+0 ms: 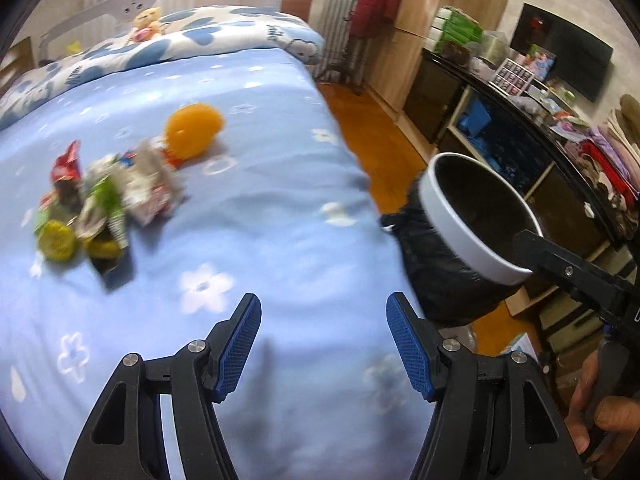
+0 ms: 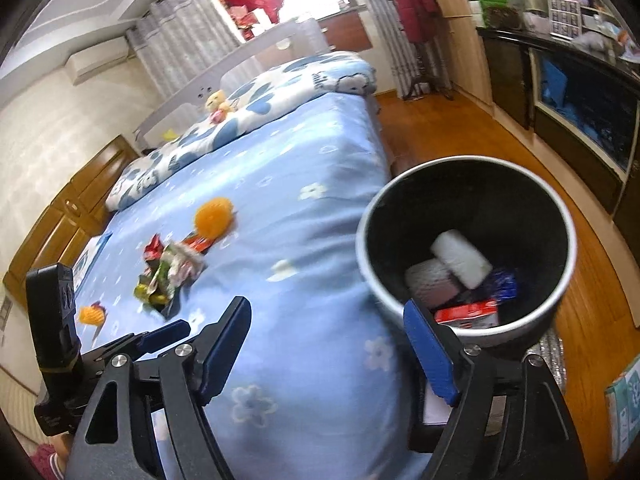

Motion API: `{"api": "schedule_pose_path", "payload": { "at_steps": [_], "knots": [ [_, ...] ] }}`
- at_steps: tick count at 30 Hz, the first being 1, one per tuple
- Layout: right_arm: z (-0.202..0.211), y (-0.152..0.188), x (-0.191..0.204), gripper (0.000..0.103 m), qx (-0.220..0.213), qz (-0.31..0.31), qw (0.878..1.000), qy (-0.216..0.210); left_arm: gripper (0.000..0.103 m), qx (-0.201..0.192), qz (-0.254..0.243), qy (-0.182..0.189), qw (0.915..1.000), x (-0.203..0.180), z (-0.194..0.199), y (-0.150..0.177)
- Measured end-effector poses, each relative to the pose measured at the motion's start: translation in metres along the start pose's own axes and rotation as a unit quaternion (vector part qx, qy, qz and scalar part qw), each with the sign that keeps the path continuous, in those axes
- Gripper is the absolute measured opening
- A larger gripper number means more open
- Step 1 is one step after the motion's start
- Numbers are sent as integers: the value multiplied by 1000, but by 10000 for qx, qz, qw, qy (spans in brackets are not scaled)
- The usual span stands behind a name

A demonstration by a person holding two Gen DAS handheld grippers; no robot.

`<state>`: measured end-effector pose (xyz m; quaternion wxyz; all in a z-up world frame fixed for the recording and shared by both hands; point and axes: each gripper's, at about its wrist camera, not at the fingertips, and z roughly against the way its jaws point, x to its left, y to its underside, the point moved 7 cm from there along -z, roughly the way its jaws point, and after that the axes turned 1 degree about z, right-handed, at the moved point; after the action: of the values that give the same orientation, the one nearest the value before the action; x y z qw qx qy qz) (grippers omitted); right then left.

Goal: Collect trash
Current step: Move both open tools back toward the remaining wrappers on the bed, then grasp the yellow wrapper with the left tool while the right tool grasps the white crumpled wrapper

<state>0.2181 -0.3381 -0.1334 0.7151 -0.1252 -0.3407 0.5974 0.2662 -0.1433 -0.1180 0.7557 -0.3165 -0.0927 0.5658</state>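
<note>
A heap of crumpled wrappers [image 1: 104, 196] [image 2: 168, 272] lies on the blue flowered bedsheet [image 1: 280, 160], with a round orange piece [image 1: 194, 130] [image 2: 214, 216] just behind it. A smaller orange scrap [image 2: 92, 314] lies nearer the left gripper. My left gripper [image 1: 324, 304] hovers open over the bare sheet, short of the heap, nothing between its fingers. A bin [image 2: 464, 240] with a white rim and a black liner stands beside the bed; inside are white packs, a blue wrapper and a red box. My right gripper [image 2: 326, 312] is open and empty, its right finger against the bin's near rim.
A folded blue-and-white quilt [image 1: 200, 36] with a small plush toy [image 1: 146, 22] lies at the head of the bed. Wooden floor [image 2: 460, 128] runs along the bed's right side. Dark cabinets [image 1: 520, 152] and a coat stand [image 1: 360, 20] line the far wall.
</note>
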Motion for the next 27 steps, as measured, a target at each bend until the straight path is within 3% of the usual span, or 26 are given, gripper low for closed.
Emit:
{"api": "schedule_pose_path", "payload": {
  "at_steps": [20,27],
  "knots": [
    [-63,34,110,80,586,807,9932,-598,65,-252,1021,-895,9904,105,73,41],
    [-85,32,135,80,616,1064,9901,-679,65,-257,1293,-1078,9854,141,72,36]
  ]
}}
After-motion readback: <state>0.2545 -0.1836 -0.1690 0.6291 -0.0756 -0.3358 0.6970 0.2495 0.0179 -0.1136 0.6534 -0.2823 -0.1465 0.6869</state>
